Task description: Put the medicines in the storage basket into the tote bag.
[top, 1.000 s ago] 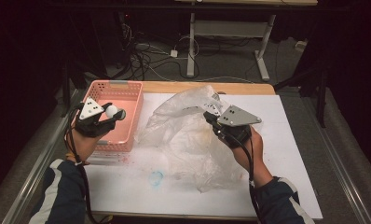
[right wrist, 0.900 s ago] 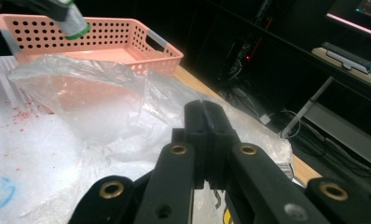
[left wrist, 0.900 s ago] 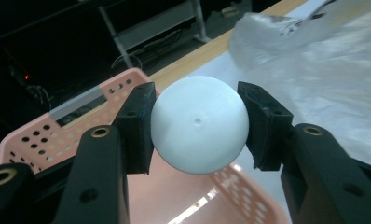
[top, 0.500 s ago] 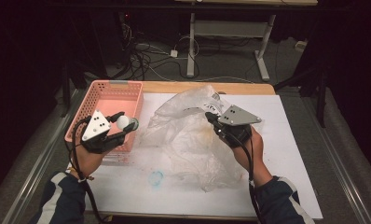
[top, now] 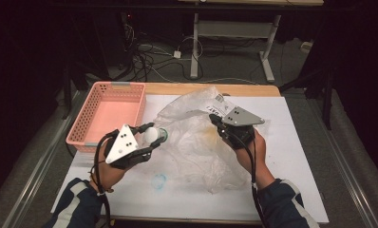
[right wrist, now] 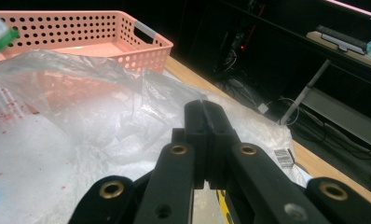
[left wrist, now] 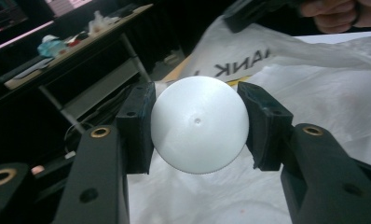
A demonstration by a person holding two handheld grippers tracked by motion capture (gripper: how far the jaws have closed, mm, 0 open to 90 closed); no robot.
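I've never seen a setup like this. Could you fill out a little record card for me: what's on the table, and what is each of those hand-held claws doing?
Surface: table under a white sheet
Basket: pink basket at the far left, nothing visible inside
Bag: clear plastic bag, crumpled, lying mid-table
Left gripper: shut on a white ball, held near the bag's left edge
Right gripper: jaws closed, pinching the bag's upper edge
Mark: small blue scribble on the sheet, near side
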